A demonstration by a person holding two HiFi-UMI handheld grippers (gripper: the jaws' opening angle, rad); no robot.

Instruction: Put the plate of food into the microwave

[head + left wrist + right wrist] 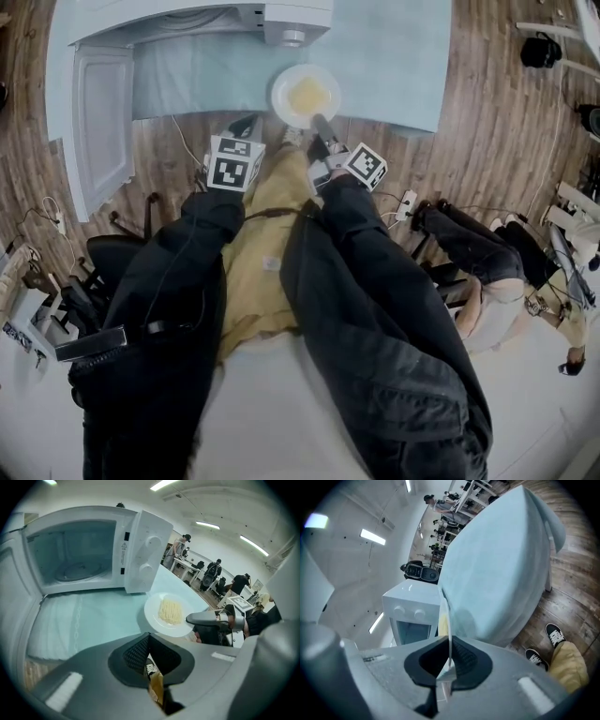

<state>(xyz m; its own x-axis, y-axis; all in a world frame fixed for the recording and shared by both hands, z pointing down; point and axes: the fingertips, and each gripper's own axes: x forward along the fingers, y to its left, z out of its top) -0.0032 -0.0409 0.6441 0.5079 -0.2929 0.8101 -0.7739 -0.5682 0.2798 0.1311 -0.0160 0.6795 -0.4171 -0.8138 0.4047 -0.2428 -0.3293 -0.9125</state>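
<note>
Plate of food [306, 95]: we log its rim pinched in the right gripper [322, 124]. The open microwave [281, 17] cavity lies at the plate's ten o'clock. Left gripper [244, 125]: jaws together, empty.

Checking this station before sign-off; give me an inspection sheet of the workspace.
Surface: table under a pale blue cloth.
Job's things: microwave, door swung open, only the turntable inside; plate of noodles at the table's near edge.
Clutter: nothing seen.
Grippers: right gripper shut on the plate's rim; left gripper shut, empty, beside the plate.
Cables: thin cable hanging off the table's edge; power strip on the floor.
Surroundings: wood floor; seated person at right; people at desks beyond.
</note>
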